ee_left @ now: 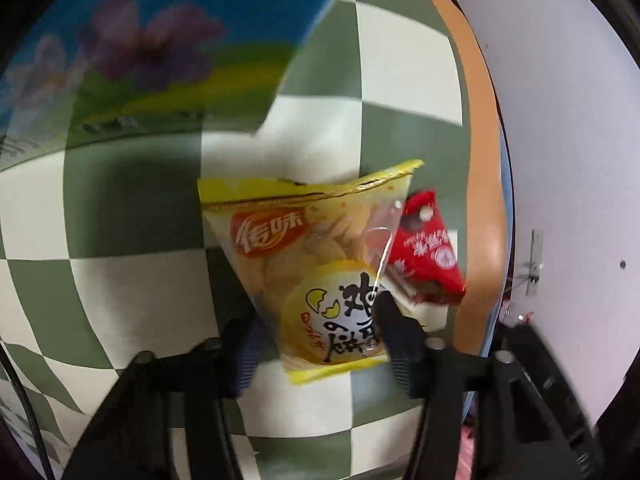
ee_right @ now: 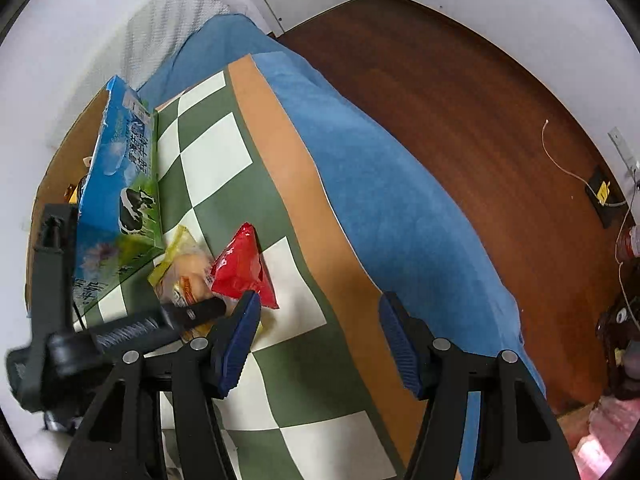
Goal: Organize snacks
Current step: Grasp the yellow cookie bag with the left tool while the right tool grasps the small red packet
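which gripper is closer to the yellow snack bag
Left. The left gripper has its fingers on either side of the yellow snack bag. The right gripper is open, off to the side over the checkered cloth.

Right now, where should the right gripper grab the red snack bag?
Probably the red snack bag by its pointed top corner, coming from the open checkered side. It lies flat, overlapping the yellow snack bag, with the left gripper around that yellow one, so the far corner looks freest. The right gripper is open.
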`<state>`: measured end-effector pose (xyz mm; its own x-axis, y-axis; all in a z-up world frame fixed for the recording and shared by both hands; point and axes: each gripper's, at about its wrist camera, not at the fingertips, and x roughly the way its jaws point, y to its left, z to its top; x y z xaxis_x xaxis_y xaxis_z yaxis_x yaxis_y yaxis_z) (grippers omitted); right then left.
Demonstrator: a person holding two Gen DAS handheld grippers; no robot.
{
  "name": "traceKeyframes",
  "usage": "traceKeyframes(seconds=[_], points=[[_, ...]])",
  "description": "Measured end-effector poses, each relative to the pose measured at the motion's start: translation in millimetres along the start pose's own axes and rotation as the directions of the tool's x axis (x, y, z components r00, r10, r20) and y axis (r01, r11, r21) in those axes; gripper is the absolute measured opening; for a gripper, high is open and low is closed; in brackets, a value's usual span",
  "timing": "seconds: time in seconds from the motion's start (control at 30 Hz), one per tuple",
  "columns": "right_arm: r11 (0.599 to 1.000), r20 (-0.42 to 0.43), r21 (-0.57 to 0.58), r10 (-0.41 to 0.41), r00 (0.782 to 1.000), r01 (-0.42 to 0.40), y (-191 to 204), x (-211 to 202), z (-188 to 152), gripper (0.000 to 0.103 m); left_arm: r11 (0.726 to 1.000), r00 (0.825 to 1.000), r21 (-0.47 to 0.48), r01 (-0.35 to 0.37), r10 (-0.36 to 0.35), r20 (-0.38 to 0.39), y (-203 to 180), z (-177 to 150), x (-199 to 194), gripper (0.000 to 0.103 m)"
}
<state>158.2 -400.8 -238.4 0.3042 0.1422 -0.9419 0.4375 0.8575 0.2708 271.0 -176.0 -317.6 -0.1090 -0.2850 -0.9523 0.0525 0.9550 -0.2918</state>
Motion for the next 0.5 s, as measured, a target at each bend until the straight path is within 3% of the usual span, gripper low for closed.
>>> traceKeyframes(seconds=[0.23, 0.43, 0.5], points=[[0.991, -0.045, -0.13, 0.016, 0.999, -0.022, 42, 21, 18, 0.065, 0.995, 0.997, 0.062, -0.076, 0.075, 0.018, 35, -22, -19, 0.048], [0.979, -0.153, -0.199, 0.003, 0.988, -0.034, 78, 76, 30, 0.064, 0.994, 0.994, 0.02, -0.111, 0.111, 0.001, 94, -38, -37, 0.048], [0.977, -0.159, -0.21, -0.005, 0.987, -0.029, 86, 89, 29, 0.043, 0.993, 0.993, -0.003, -0.117, 0.117, 0.0, 111, -41, -42, 0.048]])
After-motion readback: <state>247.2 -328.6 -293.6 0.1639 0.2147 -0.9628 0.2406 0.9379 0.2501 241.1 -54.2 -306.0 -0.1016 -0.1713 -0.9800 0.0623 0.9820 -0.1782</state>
